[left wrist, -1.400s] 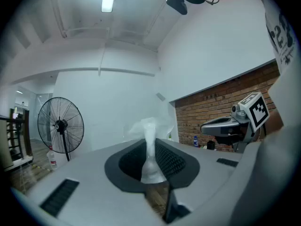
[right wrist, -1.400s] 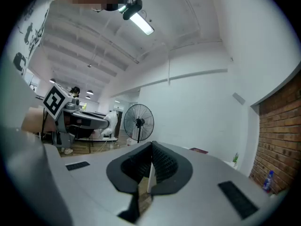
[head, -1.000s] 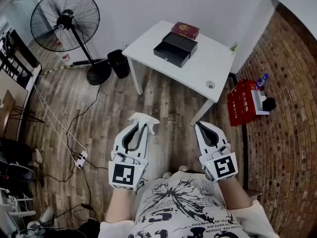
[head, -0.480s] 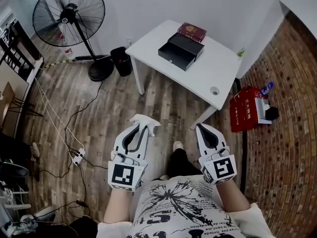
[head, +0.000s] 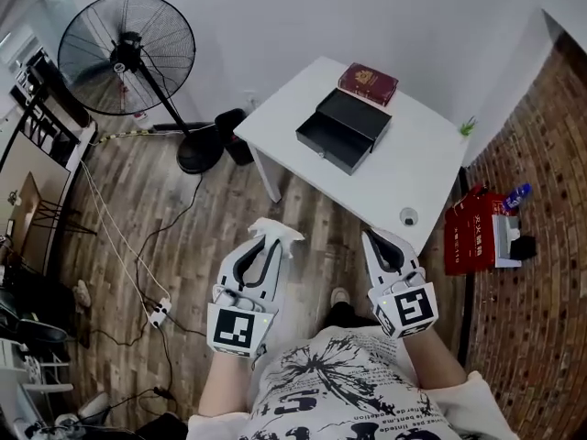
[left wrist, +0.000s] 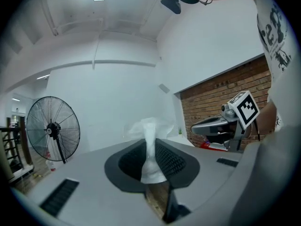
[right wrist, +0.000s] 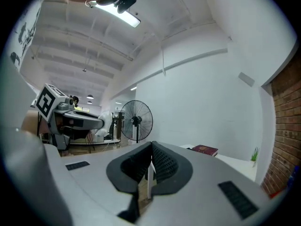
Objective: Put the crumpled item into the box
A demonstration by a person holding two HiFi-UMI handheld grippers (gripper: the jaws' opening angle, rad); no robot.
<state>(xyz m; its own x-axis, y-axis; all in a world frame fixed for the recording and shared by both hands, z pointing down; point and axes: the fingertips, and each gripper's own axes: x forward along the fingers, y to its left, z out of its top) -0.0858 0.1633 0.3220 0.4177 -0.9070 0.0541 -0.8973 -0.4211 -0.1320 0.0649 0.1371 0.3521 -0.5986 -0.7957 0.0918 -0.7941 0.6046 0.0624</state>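
Note:
A white crumpled tissue (head: 276, 233) sticks out of the tips of my left gripper (head: 269, 246), which is shut on it above the wooden floor. In the left gripper view the tissue (left wrist: 149, 128) stands pinched between the dark pads, its top flaring out past them. My right gripper (head: 373, 240) hangs beside it with its jaws together and nothing in them; the same shows in the right gripper view (right wrist: 151, 150). The black open box (head: 344, 129) lies on the white table (head: 425, 168) ahead, well beyond both grippers.
A red book (head: 368, 83) lies behind the box, and a small round object (head: 408, 216) sits near the table's front corner. A standing fan (head: 127, 53) and a black bin (head: 230, 122) are at the left, cables (head: 119, 246) trail over the floor, red boxes (head: 470, 230) stand by the brick wall.
The table and box have come nearer and lower in the head view as the person steps forward. Both grippers keep their pose, the tissue still held.

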